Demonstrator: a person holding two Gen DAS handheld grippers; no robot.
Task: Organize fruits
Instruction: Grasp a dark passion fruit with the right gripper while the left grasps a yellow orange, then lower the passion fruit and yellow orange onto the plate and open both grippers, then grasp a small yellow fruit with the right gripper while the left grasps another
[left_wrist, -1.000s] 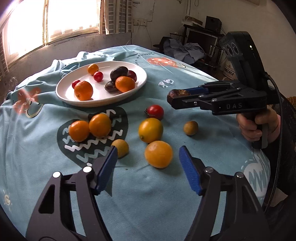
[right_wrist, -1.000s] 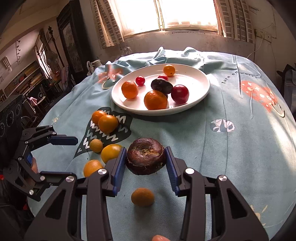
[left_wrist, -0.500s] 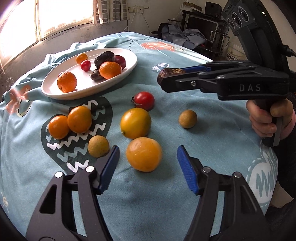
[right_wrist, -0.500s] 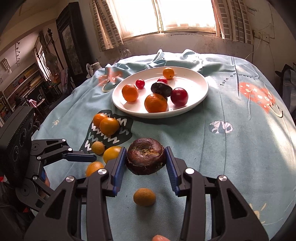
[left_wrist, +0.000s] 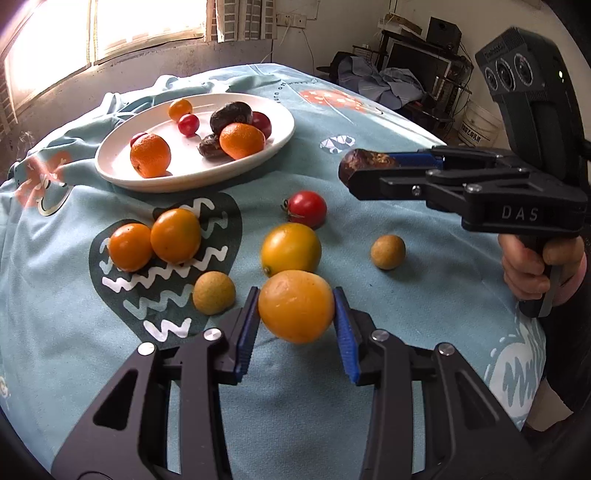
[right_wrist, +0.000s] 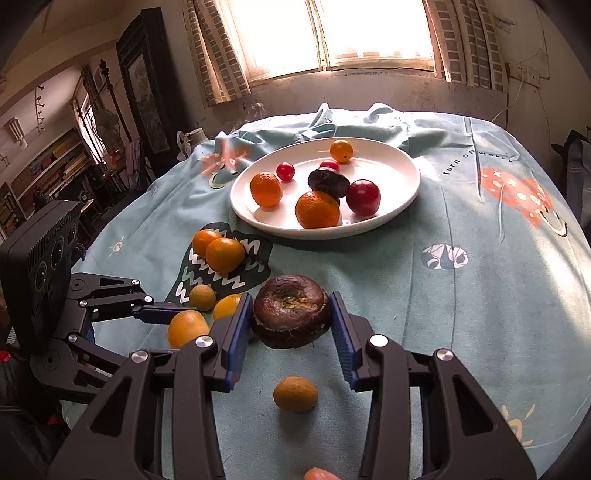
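Note:
My left gripper (left_wrist: 295, 317) is shut on a yellow-orange fruit (left_wrist: 295, 305) low over the cloth. My right gripper (right_wrist: 291, 325) is shut on a dark wrinkled purple fruit (right_wrist: 291, 312) and holds it above the table; it also shows in the left wrist view (left_wrist: 360, 164). A white plate (left_wrist: 258, 155) at the far side holds two oranges, dark fruits and small red ones. Loose on the cloth lie another yellow-orange fruit (left_wrist: 291, 248), a red tomato (left_wrist: 306, 208), two orange fruits (left_wrist: 155, 240) and two small tan fruits (left_wrist: 214, 292).
The table carries a light blue patterned cloth (right_wrist: 480, 295). One small tan fruit (right_wrist: 295, 393) lies just below my right gripper. A bright window is behind the plate. Furniture and clutter stand past the table's far edges.
My left gripper has moved forward and closed on the nearest yellow-orange fruit. My right gripper still holds the dark fruit and has drifted slightly.

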